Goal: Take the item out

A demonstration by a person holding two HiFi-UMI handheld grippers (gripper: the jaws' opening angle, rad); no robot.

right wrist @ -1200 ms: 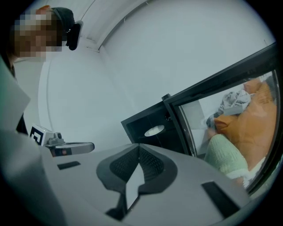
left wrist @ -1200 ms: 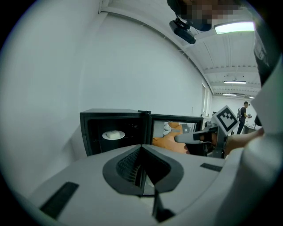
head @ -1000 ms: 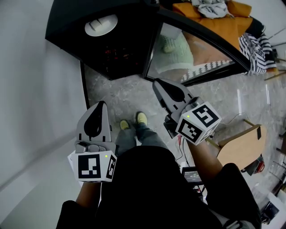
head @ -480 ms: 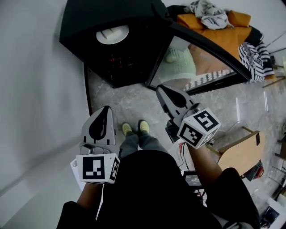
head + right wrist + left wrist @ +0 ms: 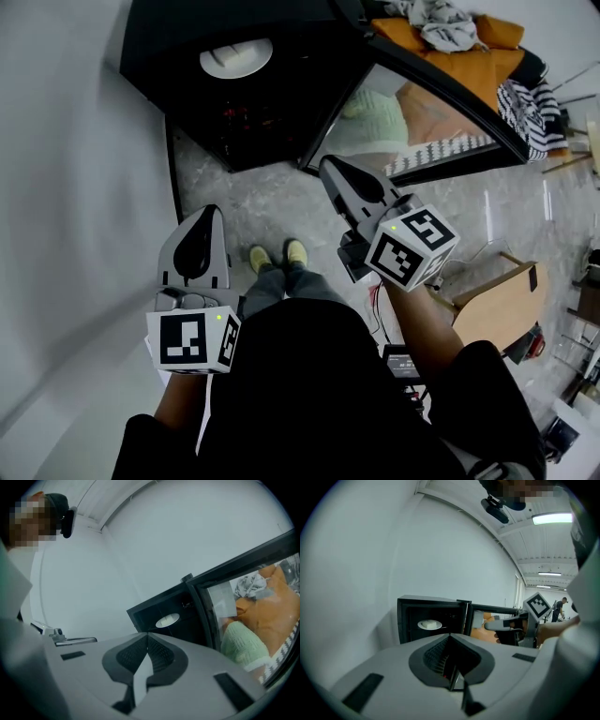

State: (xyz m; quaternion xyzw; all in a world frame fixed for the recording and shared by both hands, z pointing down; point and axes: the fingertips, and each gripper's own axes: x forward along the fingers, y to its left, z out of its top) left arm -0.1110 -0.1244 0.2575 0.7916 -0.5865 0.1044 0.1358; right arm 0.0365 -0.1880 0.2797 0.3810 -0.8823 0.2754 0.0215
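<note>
Item (image 5: 238, 56) on a white plate (image 5: 212, 64) sat inside the black cabinet (image 5: 178, 33), its glass door (image 5: 412, 103) open for access; left gripper (image 5: 208, 216) and right gripper (image 5: 326, 169), both closed and empty, hung well short.

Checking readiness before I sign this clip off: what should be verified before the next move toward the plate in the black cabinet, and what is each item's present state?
1. The cabinet door stands open: ok.
2. The plate sits in view inside the cabinet: ok.
3. The pale item lies on the plate: ok.
4. The left gripper is empty: ok, shut on nothing.
5. The right gripper is empty: ok, shut on nothing.
6. Either gripper is open for a grasp: not ok.
</note>
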